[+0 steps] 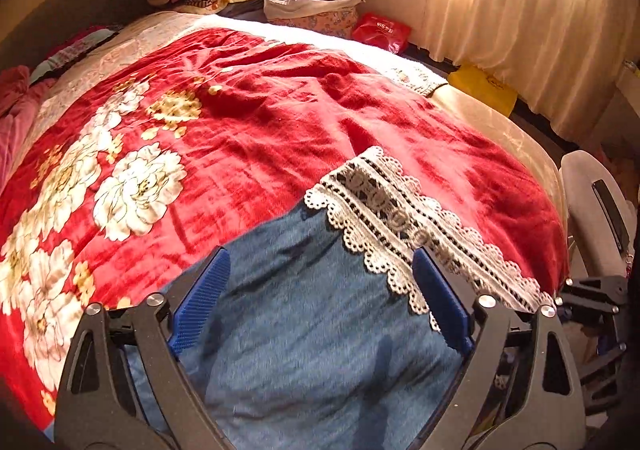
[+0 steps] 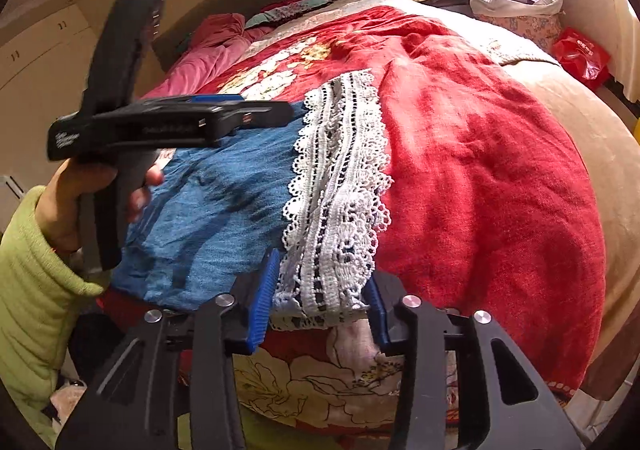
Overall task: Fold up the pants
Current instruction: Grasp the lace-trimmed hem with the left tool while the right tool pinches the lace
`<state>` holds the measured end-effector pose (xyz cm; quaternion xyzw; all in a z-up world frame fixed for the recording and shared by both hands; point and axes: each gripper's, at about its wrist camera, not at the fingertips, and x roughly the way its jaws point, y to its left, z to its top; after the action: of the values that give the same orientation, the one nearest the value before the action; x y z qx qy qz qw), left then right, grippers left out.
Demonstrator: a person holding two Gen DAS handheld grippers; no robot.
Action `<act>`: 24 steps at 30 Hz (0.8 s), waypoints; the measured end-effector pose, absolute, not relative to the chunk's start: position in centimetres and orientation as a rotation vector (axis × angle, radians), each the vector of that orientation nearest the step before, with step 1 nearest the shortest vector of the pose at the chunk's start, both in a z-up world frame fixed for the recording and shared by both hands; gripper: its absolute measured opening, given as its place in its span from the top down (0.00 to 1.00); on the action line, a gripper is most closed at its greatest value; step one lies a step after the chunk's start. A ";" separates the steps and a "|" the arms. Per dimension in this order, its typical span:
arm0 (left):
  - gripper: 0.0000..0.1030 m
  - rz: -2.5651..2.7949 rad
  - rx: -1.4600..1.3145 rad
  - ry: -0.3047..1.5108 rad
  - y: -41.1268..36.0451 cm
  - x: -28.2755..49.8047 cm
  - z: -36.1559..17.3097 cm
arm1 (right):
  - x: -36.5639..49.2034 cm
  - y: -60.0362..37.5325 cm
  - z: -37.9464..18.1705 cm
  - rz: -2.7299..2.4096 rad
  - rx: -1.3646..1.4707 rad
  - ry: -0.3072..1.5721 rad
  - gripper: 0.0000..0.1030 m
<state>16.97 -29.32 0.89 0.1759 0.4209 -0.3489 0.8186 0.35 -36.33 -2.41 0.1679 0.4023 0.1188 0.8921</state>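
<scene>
The blue pants (image 2: 224, 202) lie at the near edge of the bed (image 2: 600, 154), lace hem (image 2: 340, 186) to the right. Soft, light cloth; it looks likely to sag, so pinch the hem corners. Left gripper (image 1: 320, 302) spreads wide over them; right gripper (image 2: 320, 298) straddles the lace, unclosed.

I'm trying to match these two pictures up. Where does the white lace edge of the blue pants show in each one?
Left wrist view: the lace trim runs diagonally through the lower right, over the right fingertip of the left gripper.
Right wrist view: it hangs down the centre, ending between the open fingers of the right gripper.
Shared landmark: the red floral blanket under the pants.
</scene>
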 end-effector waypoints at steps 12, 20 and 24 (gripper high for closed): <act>0.51 -0.915 0.403 0.991 -32.8 20.2 -2.4 | 1.4 -36.7 -3.9 0.271 0.402 0.833 0.61; 0.75 -0.900 0.341 1.013 -32.3 20.0 -2.7 | 2.1 -35.5 -3.6 0.260 0.315 0.827 0.72; 0.83 -0.891 0.323 0.977 -31.8 19.7 -2.5 | 2.0 -34.9 -3.1 0.261 0.287 0.812 0.74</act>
<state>19.67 -31.76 -2.53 0.1494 0.4515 -0.4120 0.7772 2.00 -34.94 -3.13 0.1387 0.3925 0.1260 0.9005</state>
